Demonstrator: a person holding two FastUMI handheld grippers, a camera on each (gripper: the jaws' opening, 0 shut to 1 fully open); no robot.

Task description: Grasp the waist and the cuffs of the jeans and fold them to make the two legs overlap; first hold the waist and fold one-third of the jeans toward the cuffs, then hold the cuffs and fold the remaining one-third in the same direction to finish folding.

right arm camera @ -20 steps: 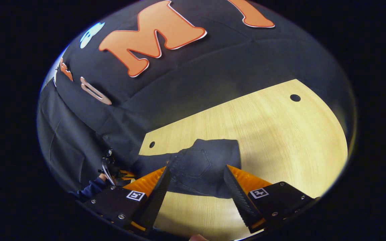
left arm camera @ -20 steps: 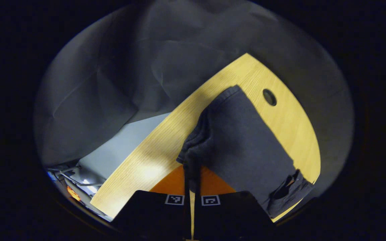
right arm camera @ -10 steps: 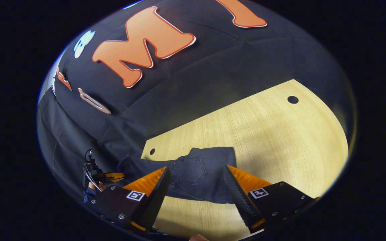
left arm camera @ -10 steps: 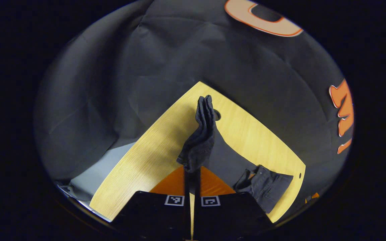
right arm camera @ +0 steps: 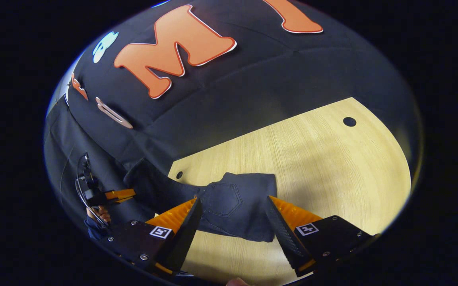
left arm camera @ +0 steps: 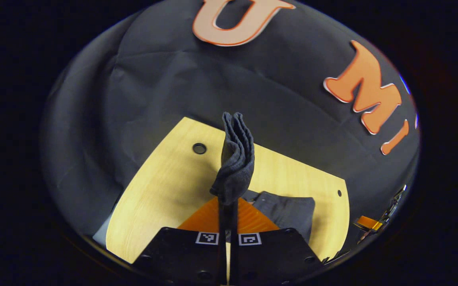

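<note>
While left tongs (left arm camera: 228,206) pinch cuffs (left arm camera: 235,159), waist (right arm camera: 237,206) lies between right tongs (right arm camera: 233,222).

We see a light wooden desk (right arm camera: 312,159) with small round holes (right arm camera: 349,121), and black cloth walls (left arm camera: 165,87) behind it.

We find no readable text, brand or number. The only signs are small square black-and-white fiducial markers — two on the left gripper (left arm camera: 229,222) body, two on the right gripper (right arm camera: 233,228) body; they carry patterns, not characters.
</note>
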